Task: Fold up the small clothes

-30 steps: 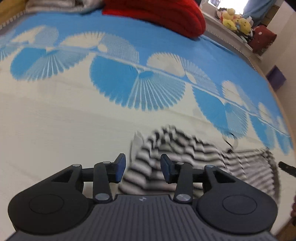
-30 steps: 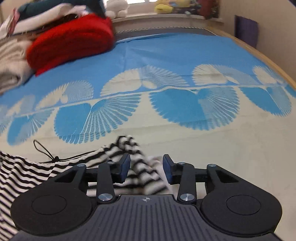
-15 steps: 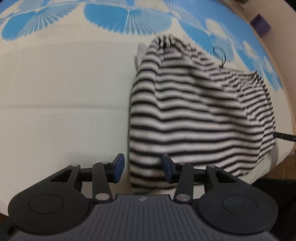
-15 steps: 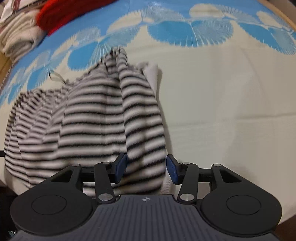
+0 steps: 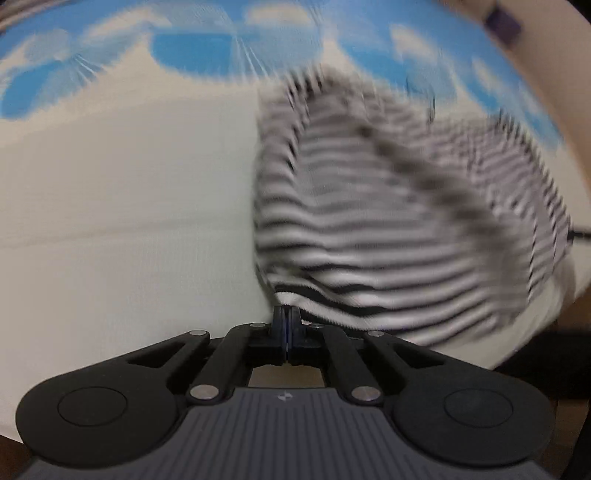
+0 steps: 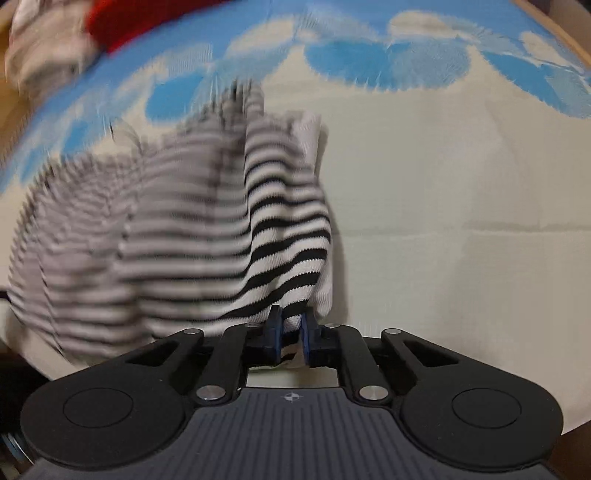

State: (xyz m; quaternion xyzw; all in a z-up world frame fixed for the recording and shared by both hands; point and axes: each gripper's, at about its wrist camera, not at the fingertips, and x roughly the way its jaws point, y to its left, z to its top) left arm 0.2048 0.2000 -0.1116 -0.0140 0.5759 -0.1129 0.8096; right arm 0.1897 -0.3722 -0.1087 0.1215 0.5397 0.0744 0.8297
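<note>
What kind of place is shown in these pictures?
Probably a bedroom at home: the striped garment lies on a wide soft surface under a blue-and-cream patterned sheet, likely a bed, with piled clothes at the far edge.

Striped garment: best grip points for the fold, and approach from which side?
Grip the striped garment at its two near hem corners, coming in from the bed's near edge. The hem lies closest there. Both grippers, left gripper and right gripper, are closed on it.

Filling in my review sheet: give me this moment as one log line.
phase: grasp hem | left tool: shut on striped garment | right tool: shut on striped garment | surface: blue-patterned sheet | image: motion-blurred
</note>
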